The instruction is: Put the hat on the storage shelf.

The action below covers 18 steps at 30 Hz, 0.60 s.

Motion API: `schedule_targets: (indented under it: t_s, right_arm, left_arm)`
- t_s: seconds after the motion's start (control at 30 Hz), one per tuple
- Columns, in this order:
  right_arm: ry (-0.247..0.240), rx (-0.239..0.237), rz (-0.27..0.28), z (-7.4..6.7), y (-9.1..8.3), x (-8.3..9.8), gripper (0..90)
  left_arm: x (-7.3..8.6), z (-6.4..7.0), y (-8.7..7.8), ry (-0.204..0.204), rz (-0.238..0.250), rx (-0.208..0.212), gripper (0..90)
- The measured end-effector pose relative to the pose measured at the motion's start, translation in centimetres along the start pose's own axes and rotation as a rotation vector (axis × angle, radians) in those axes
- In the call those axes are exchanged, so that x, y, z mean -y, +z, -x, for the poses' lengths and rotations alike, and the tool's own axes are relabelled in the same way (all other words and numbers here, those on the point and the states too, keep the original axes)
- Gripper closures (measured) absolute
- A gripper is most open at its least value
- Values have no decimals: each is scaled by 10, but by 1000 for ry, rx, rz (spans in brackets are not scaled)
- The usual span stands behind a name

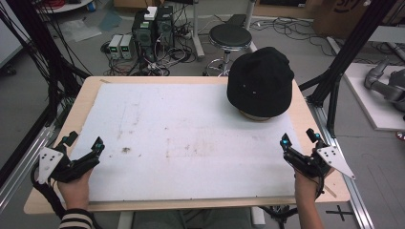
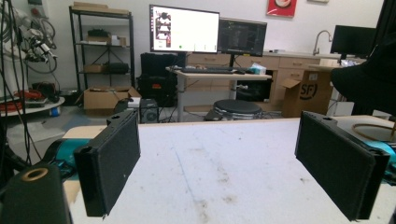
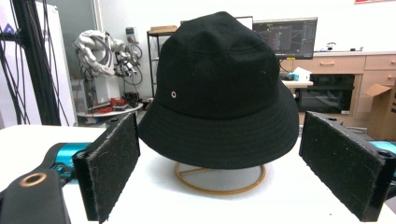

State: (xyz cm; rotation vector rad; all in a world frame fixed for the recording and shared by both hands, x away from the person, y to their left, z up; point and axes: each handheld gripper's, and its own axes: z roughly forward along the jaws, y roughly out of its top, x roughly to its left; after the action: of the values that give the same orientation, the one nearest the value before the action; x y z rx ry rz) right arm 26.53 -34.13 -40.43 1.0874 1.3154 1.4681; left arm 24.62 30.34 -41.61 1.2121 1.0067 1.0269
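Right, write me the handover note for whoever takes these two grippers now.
Left gripper: open, empty, low over the white table mat at its near left corner.
Right gripper: open, empty, at the near right edge, aimed at the hat.
Black fabric bucket hat: sits on a round tan wire stand at the far right of the mat, untouched.
Done: nothing yet.
Left: probably reach for the hat and grip it.
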Motion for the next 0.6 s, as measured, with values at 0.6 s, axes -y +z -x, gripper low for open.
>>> schedule_targets:
  t_s: [0.6]
  right_arm:
    - [-16, -12, -22, 4, -4, 7, 121]
  left_arm:
    - [-5, 2, 6, -15, 12, 10, 145]
